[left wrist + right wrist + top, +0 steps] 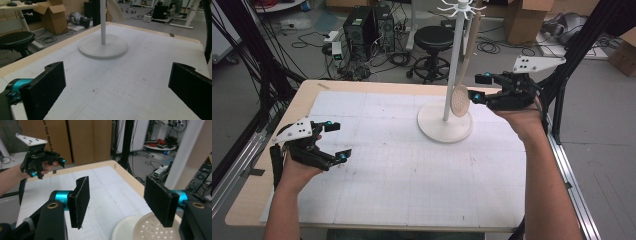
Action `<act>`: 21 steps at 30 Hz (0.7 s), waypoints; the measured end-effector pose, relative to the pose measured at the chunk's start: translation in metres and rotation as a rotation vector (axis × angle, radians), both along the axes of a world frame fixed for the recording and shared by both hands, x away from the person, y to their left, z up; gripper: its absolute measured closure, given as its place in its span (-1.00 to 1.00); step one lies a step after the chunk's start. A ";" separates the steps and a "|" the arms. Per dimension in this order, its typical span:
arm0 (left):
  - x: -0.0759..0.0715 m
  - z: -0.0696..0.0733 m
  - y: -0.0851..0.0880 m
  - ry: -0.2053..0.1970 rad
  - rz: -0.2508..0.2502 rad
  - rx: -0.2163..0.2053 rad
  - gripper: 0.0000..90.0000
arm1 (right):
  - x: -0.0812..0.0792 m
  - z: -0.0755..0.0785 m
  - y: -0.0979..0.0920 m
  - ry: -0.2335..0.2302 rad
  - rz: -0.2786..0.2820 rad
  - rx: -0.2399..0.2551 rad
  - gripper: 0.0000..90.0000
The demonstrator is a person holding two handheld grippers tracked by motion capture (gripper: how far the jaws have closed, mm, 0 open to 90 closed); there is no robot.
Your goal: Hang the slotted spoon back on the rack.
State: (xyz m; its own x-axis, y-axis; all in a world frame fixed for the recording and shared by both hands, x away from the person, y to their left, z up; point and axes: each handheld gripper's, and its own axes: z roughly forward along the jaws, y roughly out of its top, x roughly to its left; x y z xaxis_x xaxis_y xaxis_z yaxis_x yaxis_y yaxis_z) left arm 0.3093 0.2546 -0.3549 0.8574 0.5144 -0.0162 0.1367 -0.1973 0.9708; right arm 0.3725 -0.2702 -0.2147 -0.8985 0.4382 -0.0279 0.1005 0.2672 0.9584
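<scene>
The tabletop (377, 200) carried a white stand (445, 126) at its far right, and a slotted spoon (460, 98) hung from the stand's top hooks, its perforated bowl low beside the pole. My right jaws (478, 87) stood about half open, holding nothing, just right of that bowl; in the right gripper view the bowl (150, 230) lay below them, not between the pads. My left jaws (336, 141) waited wide open and empty at the near left. I judged the main risk was knocking the stand so it rocked. A lesser one: closing on the swinging bowl off-centre, so the spoon slipped from its hook.
</scene>
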 end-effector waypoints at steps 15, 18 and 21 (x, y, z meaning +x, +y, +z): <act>0.000 -0.001 0.003 -0.006 0.000 -0.020 -0.96 | -0.023 -0.062 0.001 0.022 0.016 0.019 -0.40; 0.000 -0.001 0.003 -0.009 -0.007 -0.022 -0.96 | -0.031 -0.080 0.001 0.033 0.012 0.030 -0.47; -0.001 -0.001 0.003 -0.011 -0.007 -0.029 -0.96 | -0.041 -0.094 0.002 0.019 0.003 0.049 -0.52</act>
State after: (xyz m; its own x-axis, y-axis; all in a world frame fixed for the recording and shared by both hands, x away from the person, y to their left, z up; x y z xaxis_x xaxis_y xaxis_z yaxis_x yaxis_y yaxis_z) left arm 0.3083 0.2572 -0.3555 0.8614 0.5075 -0.0212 0.1242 -0.1701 0.9776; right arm 0.3319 -0.2683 -0.3084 -0.9001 0.4356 0.0106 0.1182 0.2207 0.9682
